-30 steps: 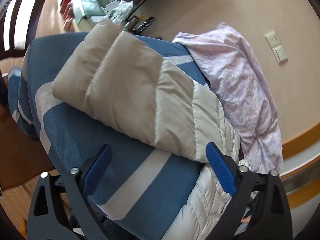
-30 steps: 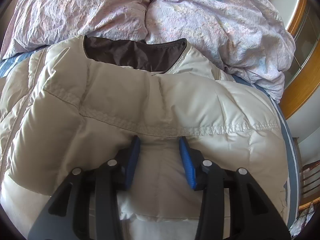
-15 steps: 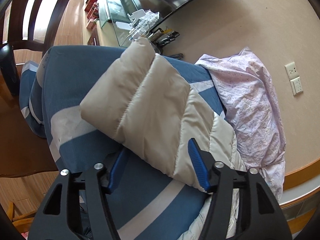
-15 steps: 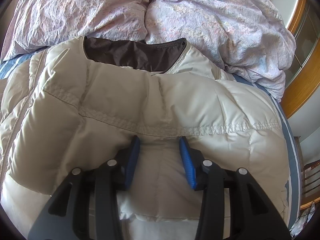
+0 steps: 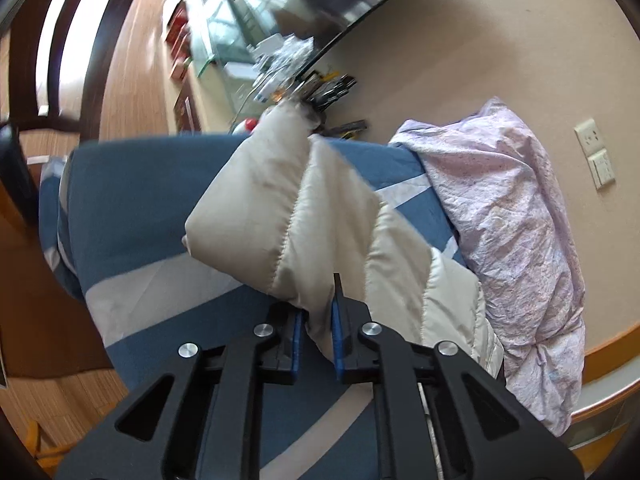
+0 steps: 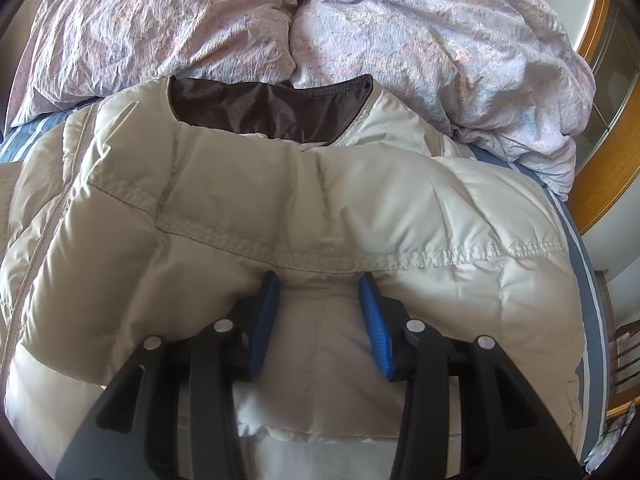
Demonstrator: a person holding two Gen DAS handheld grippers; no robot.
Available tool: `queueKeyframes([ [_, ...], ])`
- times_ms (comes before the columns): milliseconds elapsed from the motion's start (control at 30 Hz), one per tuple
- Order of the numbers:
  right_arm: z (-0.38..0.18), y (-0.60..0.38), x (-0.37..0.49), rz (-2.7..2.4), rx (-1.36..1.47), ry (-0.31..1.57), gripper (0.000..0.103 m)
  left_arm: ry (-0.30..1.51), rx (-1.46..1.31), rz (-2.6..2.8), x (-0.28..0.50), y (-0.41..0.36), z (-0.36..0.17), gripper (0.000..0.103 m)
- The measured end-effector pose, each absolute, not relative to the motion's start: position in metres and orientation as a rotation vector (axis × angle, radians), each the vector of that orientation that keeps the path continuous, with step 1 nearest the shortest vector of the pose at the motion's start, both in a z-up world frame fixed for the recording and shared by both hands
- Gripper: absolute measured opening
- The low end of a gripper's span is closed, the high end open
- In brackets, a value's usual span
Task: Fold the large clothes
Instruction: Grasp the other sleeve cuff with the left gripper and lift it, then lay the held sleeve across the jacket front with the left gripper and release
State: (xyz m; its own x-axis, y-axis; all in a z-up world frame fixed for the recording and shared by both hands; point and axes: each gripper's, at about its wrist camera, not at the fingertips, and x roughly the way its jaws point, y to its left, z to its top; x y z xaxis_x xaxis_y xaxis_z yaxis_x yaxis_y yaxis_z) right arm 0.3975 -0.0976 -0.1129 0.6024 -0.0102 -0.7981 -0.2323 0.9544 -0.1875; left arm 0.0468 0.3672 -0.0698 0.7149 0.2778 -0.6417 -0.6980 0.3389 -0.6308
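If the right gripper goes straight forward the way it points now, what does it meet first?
The right gripper already presses on the beige puffer jacket; straight on, more jacket, probably its stitched seam.

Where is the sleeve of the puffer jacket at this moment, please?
In the left wrist view, the sleeve rises mid-frame, pinched in the left gripper, above the blue bedsheet, left of the lilac duvet.

Left gripper (image 5: 317, 334): blue pads nearly together, narrow gap between them, fold of sleeve (image 5: 296, 216) pinched there. Black fingers point forward and up in left view.

Right gripper (image 6: 319, 322): blue pads stand wider, pressed into jacket (image 6: 280, 232), bulge of fabric gripped between pads. Fingers point forward, level. No hand or arm visible.
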Motion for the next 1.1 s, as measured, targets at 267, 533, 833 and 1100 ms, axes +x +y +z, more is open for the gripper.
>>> queueKeyframes([
  [267, -0.113, -0.1, 0.398, 0.141, -0.263, 0.93, 0.044, 0.379, -0.841, 0.51, 0.096, 0.328, 0.024, 0.01],
  [533, -0.112, -0.107, 0.4, 0.161, -0.208, 0.944, 0.044, 0.378, -0.655, 0.118, 0.187, 0.21, 0.087, 0.01],
  [833, -0.109, -0.124, 0.401, 0.237, -0.083, 0.981, 0.048, 0.498, -0.605, -0.192, 0.261, 0.101, 0.067, 0.01],
  [1100, -0.103, -0.148, 0.397, 0.305, 0.049, 1.002, 0.05, 0.589, -0.591, -0.267, 0.289, 0.057, 0.046, 0.01],
])
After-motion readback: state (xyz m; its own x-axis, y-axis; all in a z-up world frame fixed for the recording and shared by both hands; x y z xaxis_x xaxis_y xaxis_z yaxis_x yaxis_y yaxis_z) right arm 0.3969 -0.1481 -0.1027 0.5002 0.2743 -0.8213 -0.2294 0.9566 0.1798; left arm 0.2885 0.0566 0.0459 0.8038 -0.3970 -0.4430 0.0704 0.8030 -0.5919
